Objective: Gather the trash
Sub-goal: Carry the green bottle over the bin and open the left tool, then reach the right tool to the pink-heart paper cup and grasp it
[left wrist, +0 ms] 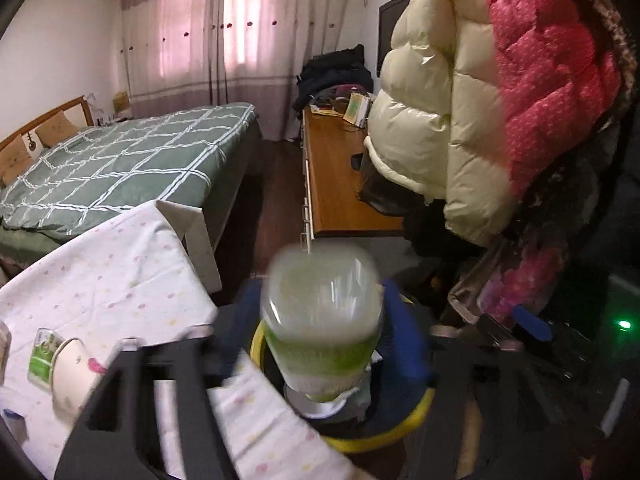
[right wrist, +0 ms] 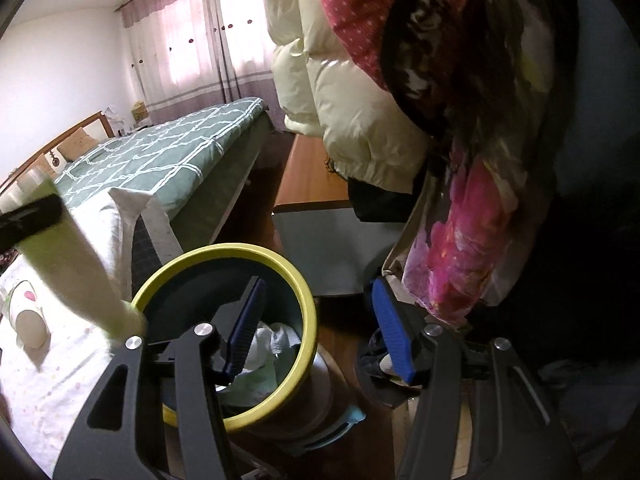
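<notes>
My left gripper (left wrist: 320, 320) is shut on a clear plastic bottle (left wrist: 320, 312) with a green label, held cap-down over the yellow-rimmed trash bin (left wrist: 384, 438). In the right wrist view the same bottle (right wrist: 76, 252) slants down to the bin's rim (right wrist: 280, 264) at the left. The bin holds crumpled white paper (right wrist: 272, 344). My right gripper (right wrist: 320, 332) is open and empty, its left finger over the bin, its right finger outside it.
A small table with a white dotted cloth (left wrist: 120, 280) stands left of the bin, with a tipped paper cup (left wrist: 72, 376) and a green packet (left wrist: 42, 356) on it. Coats (left wrist: 500, 100) hang at right. A bed (left wrist: 120, 160) and wooden desk (left wrist: 336, 176) lie beyond.
</notes>
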`<state>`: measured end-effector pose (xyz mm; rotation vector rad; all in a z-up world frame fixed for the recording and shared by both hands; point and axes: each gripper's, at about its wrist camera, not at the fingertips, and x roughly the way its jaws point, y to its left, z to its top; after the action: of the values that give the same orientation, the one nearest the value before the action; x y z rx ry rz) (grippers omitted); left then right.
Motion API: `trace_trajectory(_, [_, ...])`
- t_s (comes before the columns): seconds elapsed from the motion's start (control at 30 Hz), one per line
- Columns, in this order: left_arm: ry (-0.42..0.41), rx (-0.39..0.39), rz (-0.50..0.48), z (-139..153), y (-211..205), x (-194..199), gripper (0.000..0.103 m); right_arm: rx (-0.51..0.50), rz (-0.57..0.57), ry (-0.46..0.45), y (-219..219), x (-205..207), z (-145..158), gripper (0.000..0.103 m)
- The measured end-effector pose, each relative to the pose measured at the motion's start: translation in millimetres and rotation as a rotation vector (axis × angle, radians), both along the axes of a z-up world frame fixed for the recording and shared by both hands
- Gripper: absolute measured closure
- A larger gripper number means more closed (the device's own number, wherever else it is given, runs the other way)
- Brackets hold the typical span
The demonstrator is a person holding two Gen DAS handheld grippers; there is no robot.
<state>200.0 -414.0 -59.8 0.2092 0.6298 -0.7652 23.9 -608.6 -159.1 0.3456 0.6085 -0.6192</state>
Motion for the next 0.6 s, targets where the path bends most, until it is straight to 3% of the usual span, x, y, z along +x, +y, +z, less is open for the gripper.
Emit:
trace_trajectory(0.13, [-0.018, -0.024, 0.022, 1, 6, 4, 0.026, -0.005, 0.016, 0.005, 6, 2, -1, 0.049])
trace_trajectory(0.27, [-0.049, -0.053, 0.062, 16, 40, 4, 0.022, -0.006, 0.035, 0.01, 15, 10, -1, 0.049])
trace_trajectory(0.47, [-0.071, -0.105, 0.19, 31, 130, 11, 0.018, -0.017, 0.089, 0.024, 39, 28, 1, 0.048])
trace_trajectory(0.6, [-0.086, -0.121, 0.334, 29, 207, 19, 0.017, -0.027, 0.138, 0.034, 63, 42, 3, 0.047])
